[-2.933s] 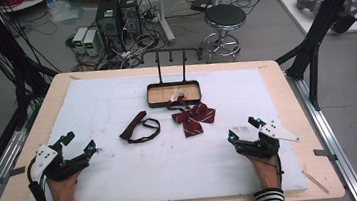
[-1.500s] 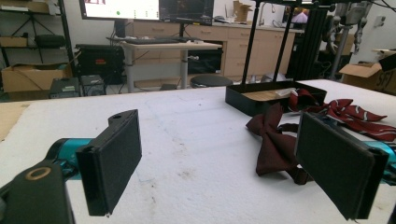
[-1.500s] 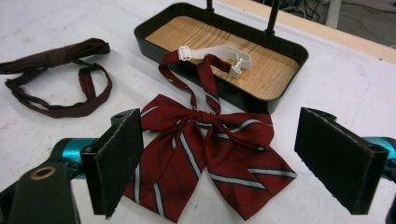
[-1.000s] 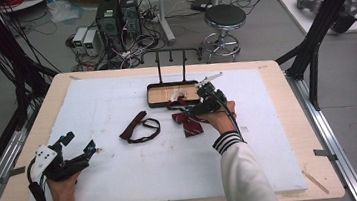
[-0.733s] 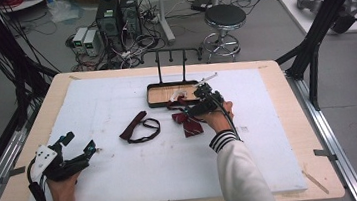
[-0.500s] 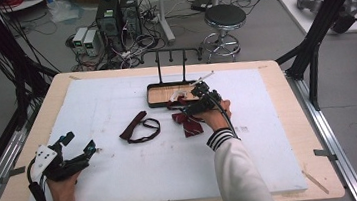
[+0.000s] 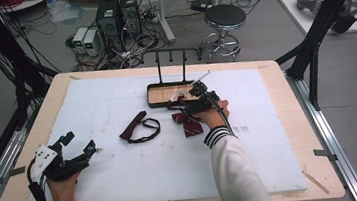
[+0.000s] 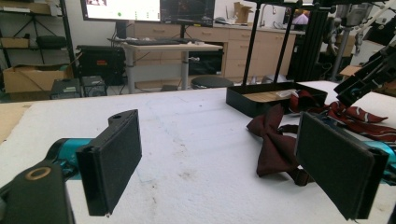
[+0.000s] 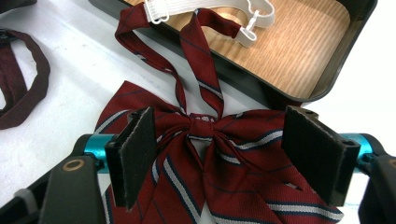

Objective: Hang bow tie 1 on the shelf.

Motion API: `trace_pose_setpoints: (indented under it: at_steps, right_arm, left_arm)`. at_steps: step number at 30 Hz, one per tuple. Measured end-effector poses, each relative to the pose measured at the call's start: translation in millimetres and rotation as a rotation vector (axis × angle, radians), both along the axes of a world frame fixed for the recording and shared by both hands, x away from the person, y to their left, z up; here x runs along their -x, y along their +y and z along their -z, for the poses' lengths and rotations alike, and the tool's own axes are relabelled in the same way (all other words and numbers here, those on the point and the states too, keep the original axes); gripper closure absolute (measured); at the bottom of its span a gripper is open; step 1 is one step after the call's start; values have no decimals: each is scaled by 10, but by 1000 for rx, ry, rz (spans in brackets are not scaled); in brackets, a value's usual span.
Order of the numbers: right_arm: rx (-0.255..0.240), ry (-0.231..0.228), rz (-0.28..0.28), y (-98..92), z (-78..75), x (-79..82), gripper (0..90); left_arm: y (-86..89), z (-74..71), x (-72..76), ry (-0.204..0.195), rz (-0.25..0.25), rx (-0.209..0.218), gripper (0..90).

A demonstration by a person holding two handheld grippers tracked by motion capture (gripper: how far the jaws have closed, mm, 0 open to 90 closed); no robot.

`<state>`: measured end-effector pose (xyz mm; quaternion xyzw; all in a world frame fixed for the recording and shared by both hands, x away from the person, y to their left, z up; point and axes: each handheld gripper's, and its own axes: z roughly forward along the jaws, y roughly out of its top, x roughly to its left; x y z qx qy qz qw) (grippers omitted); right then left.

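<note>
A red striped bow tie (image 9: pixel 201 140) lies on the white mat just in front of a shallow black tray (image 9: pixel 299 60). Its strap and white elastic band (image 9: pixel 205 11) trail into the tray. My right gripper (image 9: pixel 224 154) hangs over the bow with one pad on each side of the knot. Its jaws have just been closing, and gaps still show beside both pads. In the high view that gripper (image 7: pixel 190 110) is at the tie (image 7: pixel 190 124). A dark maroon bow tie (image 7: pixel 139 127) lies left of it. My left gripper (image 7: pixel 78 148) rests open near the front left, nothing between its pads (image 8: pixel 114 158).
The tray (image 7: pixel 158 95) has a wood-grain floor and a black hook stand (image 7: pixel 172 56) rising behind it. The white mat (image 7: pixel 124 176) covers most of the wooden table. A thin wooden stick (image 7: pixel 315 181) lies at the front right corner. A stool (image 7: pixel 224 17) stands beyond the table.
My right hand came from the front right of the table up to the striped bow tie, then edged slightly left over it. The left hand has stayed put.
</note>
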<state>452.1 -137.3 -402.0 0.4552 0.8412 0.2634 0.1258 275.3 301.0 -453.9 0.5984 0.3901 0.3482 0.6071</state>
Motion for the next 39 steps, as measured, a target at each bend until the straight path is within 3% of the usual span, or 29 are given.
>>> trace_pose_setpoints:
  at_steps: [6,12,14,31,39]
  right_arm:
    - [38,35,-10,83,-46,-79,261]
    - [51,67,10,102,9,-104,346]
    - [51,59,6,103,17,-115,361]
    - [61,137,15,136,140,-162,460]
    - [87,129,1,164,149,-162,579]
  left_arm:
    - [-3,2,3,-5,-4,2,152]
    - [-1,1,0,-1,-2,-1,152]
    - [-2,0,0,-2,-1,0,152]
    - [-2,0,-3,2,0,0,152]
    - [-2,0,-4,2,0,1,152]
